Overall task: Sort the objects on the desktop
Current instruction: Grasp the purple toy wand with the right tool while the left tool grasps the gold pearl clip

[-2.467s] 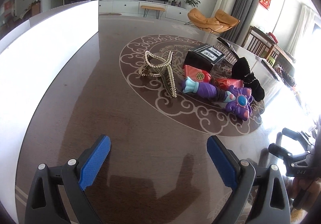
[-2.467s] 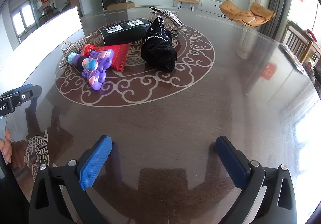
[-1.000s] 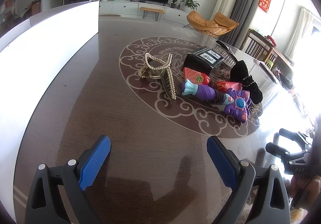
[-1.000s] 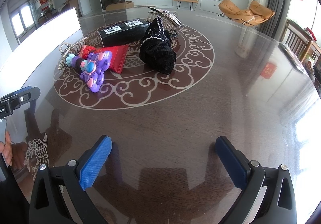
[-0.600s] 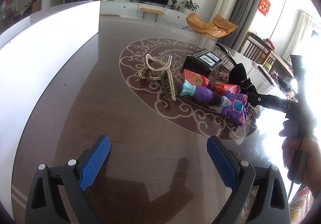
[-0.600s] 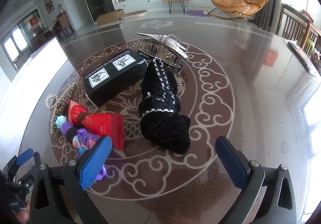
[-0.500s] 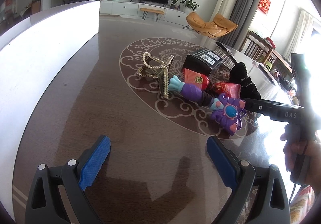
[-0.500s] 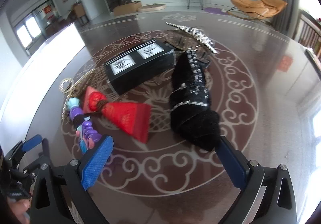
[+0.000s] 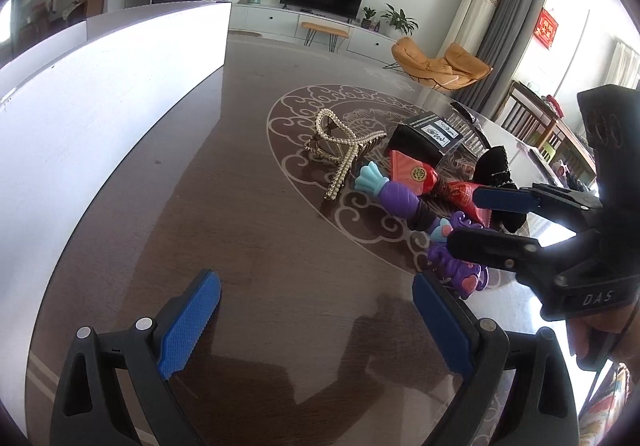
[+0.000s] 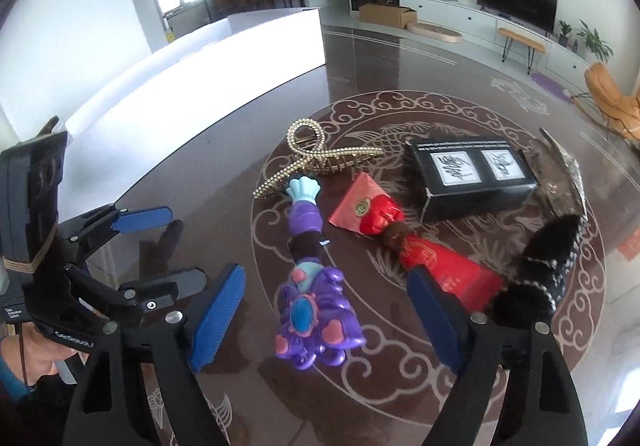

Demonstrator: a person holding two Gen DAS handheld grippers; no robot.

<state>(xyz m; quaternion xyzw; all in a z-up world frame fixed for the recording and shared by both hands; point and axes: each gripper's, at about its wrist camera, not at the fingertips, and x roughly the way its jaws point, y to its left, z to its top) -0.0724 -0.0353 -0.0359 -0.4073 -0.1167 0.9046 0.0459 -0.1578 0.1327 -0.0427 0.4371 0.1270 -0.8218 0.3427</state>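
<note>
R gripper [image 10: 326, 316] jaws just been closing, pads not yet pressing, straddling flower head of purple plastic toy wand [image 10: 310, 286] lying on dark glossy table [image 10: 360, 58]. L gripper [image 9: 316, 326] jaws apart w/ nothing between, hovering nearby. Gold pearl hair claw [image 10: 316, 158] lying beyond wand's tip.

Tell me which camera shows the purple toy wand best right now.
The right wrist view: the purple toy wand lies whole between the right tongs, whose jaws have been closing. In the left wrist view those tongs cover its flower-shaped head.
</note>
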